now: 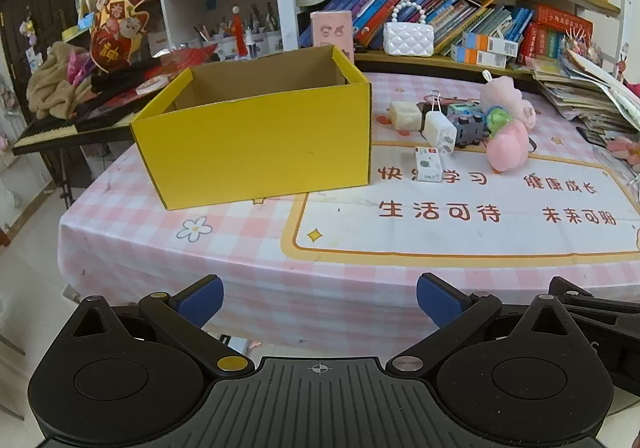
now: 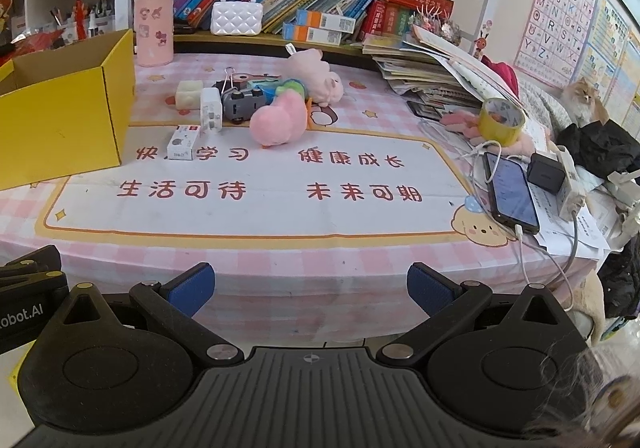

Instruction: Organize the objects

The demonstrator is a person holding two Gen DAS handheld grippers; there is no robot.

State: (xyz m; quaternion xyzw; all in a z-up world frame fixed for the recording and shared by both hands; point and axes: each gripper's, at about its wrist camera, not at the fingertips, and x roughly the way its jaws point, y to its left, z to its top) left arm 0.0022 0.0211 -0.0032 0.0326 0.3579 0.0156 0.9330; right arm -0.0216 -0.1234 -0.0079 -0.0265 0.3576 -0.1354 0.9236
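Both hand-held grippers hang short of the table's near edge with their blue pads spread wide and nothing between them: the left hand-held gripper faces the yellow cardboard box, and the right hand-held gripper faces the printed mat with red characters. The table wears a pink checked cloth. The box stands open-topped on the table's left part, and from here its inside looks bare. Just to the right of it lies a small white carton, on its side on the mat. Behind that, bunched together further back, are a white charger plug, a cream-coloured block, a metal binder clip, a grey toy car, a green and blue toy, and two pink plush toys, the rounder one in front and the paler one behind it. On the right side of the table a phone lies plugged in beside a black charger, with a roll of yellow tape nearby. Books fill the shelf behind.
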